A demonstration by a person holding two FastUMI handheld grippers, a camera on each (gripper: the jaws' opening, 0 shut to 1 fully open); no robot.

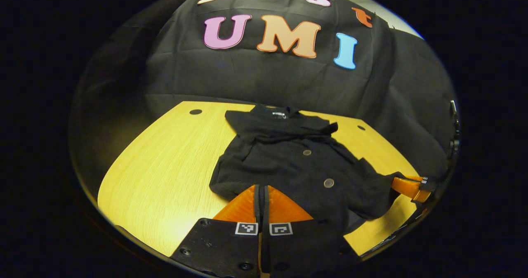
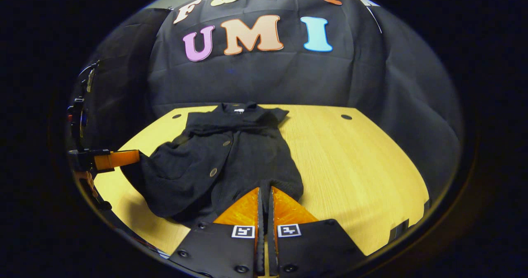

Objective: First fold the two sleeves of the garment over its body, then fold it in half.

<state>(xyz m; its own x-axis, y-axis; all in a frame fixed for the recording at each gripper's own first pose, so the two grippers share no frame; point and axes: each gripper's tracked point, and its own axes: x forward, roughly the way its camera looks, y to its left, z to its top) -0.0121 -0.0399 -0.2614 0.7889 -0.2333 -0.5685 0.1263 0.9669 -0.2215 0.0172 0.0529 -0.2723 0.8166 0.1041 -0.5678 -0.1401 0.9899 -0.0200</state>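
On table (image 1: 165, 175), garment (image 1: 288, 162) in both claws

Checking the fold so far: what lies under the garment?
The garment lies on the yellow wooden table. Both sleeves look folded across its chest. Whatever lies beneath the cloth is covered.

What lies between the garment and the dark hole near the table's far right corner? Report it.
Nothing but bare wooden tabletop, from the garment to the hole, seen in the right gripper view.

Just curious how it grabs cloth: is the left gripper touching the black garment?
Touching. In the left gripper view the left gripper has its jaws closed at the garment's hem.
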